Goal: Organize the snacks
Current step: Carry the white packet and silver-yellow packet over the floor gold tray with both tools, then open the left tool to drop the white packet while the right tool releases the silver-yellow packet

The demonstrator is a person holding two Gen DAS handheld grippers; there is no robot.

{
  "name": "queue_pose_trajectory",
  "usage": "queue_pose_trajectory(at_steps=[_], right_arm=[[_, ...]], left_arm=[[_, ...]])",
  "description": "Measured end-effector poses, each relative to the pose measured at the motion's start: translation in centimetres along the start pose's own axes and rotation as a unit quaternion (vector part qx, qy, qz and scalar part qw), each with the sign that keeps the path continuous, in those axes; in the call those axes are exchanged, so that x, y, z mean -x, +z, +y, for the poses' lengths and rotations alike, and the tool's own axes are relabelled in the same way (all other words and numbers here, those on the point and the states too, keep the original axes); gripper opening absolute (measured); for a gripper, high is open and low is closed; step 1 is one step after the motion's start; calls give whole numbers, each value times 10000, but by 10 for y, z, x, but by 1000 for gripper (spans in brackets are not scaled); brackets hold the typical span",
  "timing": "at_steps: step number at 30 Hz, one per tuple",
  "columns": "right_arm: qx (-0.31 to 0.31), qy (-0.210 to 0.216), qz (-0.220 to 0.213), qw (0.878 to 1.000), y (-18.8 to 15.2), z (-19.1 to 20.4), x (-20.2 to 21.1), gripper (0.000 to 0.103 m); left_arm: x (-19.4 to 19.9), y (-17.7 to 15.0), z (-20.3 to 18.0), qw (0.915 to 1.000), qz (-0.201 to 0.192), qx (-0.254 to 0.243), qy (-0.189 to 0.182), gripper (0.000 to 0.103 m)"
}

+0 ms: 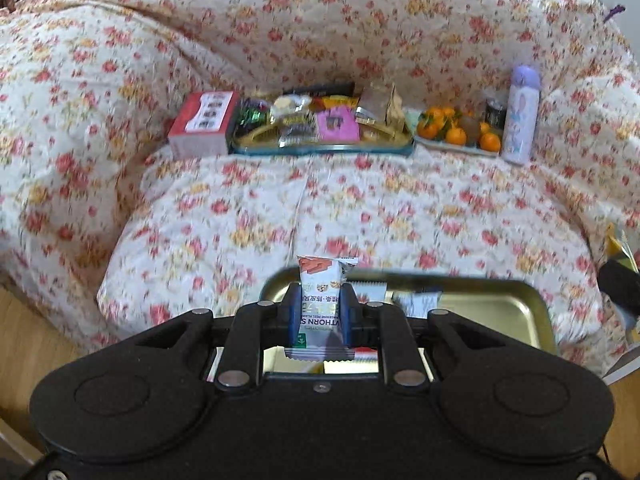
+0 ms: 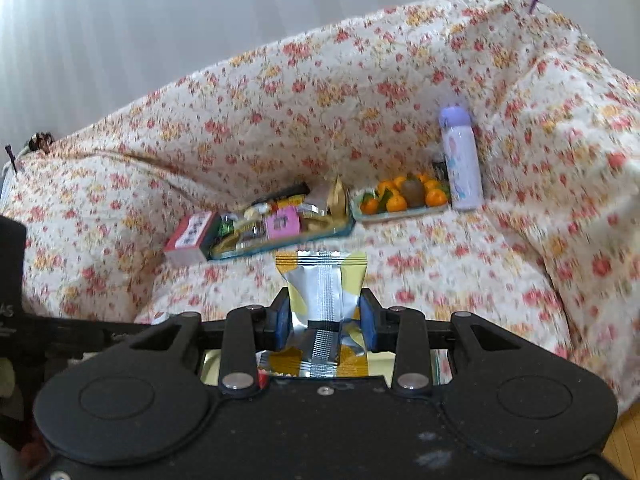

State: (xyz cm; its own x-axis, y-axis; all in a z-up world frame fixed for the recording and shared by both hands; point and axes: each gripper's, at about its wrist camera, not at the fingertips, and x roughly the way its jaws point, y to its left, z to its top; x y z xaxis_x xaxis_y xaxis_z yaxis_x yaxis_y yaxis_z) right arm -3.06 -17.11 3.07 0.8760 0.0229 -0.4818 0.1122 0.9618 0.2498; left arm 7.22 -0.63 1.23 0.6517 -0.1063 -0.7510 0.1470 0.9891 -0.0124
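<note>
My left gripper (image 1: 320, 300) is shut on a white snack packet with orange print (image 1: 323, 280), held upright above a gold tray (image 1: 512, 304) near the sofa's front edge. In the right wrist view my right gripper (image 2: 325, 316) is shut on a silver and yellow snack packet (image 2: 320, 280), lifted over the seat. Far back on the seat lies a blue-rimmed tray (image 1: 320, 149) (image 2: 288, 242) piled with several snacks, among them a pink packet (image 1: 338, 124) (image 2: 283, 222).
A red and white box (image 1: 202, 124) (image 2: 190, 238) stands left of the far tray. To its right are a plate of oranges (image 1: 456, 132) (image 2: 400, 200) and a lilac bottle (image 1: 520, 114) (image 2: 460, 160). A floral cover (image 1: 240, 216) drapes the sofa. Wooden floor (image 1: 24, 332) shows at left.
</note>
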Motion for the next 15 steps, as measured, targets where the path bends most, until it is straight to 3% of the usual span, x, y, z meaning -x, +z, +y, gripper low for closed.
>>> queue_pose_trajectory(at_steps=[9, 15], right_arm=[[-51, -182, 673, 9976, -30, -2, -13, 37], [-88, -211, 829, 9963, -34, -4, -18, 37]], left_arm=[[-17, -28, -4, 9988, 474, 101, 12, 26], [-18, -32, -3, 9986, 514, 88, -77, 26]])
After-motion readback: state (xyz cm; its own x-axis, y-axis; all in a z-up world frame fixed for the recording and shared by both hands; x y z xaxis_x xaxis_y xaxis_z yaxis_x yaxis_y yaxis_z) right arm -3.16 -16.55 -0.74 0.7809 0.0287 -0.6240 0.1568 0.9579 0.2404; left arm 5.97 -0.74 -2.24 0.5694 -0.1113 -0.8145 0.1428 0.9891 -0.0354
